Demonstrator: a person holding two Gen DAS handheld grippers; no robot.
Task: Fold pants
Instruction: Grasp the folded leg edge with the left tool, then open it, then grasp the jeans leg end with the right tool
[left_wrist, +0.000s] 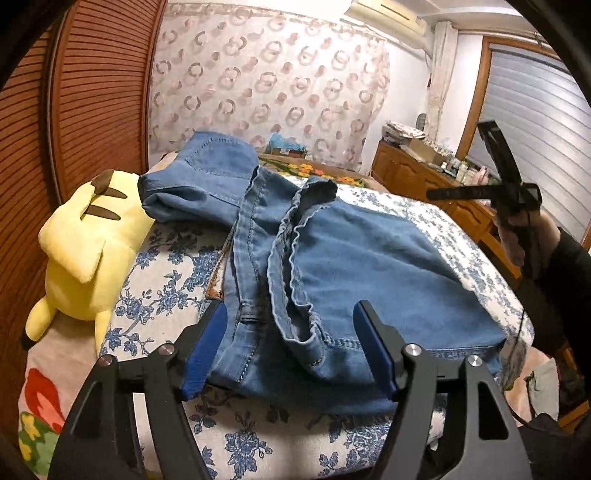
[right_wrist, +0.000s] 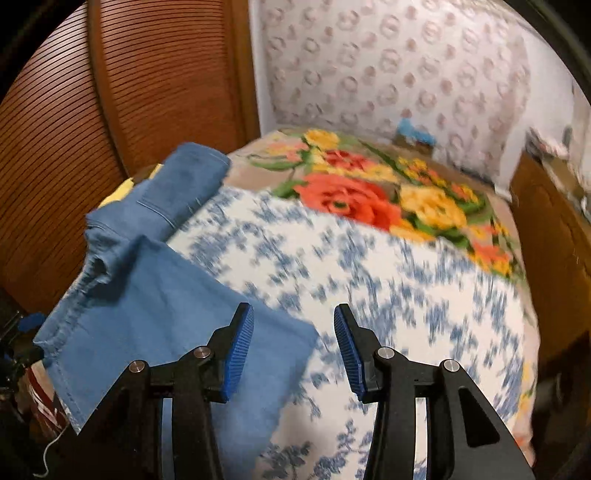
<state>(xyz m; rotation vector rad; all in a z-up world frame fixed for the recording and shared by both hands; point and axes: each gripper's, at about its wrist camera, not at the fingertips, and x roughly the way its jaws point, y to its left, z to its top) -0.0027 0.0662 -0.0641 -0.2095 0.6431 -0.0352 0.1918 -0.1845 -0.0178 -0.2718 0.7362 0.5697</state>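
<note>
Blue denim pants (left_wrist: 351, 258) lie folded on a bed with a blue-flowered sheet (left_wrist: 166, 258), waistband and seams bunched along the middle. My left gripper (left_wrist: 291, 314) hovers over the near edge of the pants, jaws wide apart, and the blue pads (left_wrist: 205, 347) do not press on the cloth. In the right wrist view the pants (right_wrist: 147, 314) lie to the left. My right gripper (right_wrist: 293, 312) stands open over the sheet (right_wrist: 369, 277) beside the pants' corner, with nothing between its fingers. That view is blurred. A hand (left_wrist: 517, 236) holds a black gripper at the left wrist view's right edge.
A yellow plush toy (left_wrist: 85, 251) lies left of the pants by a wooden louvred door (left_wrist: 74, 110). A bright flowered blanket (right_wrist: 369, 192) covers the far end of the bed. A wooden cabinet (left_wrist: 417, 173) with clutter stands to the right.
</note>
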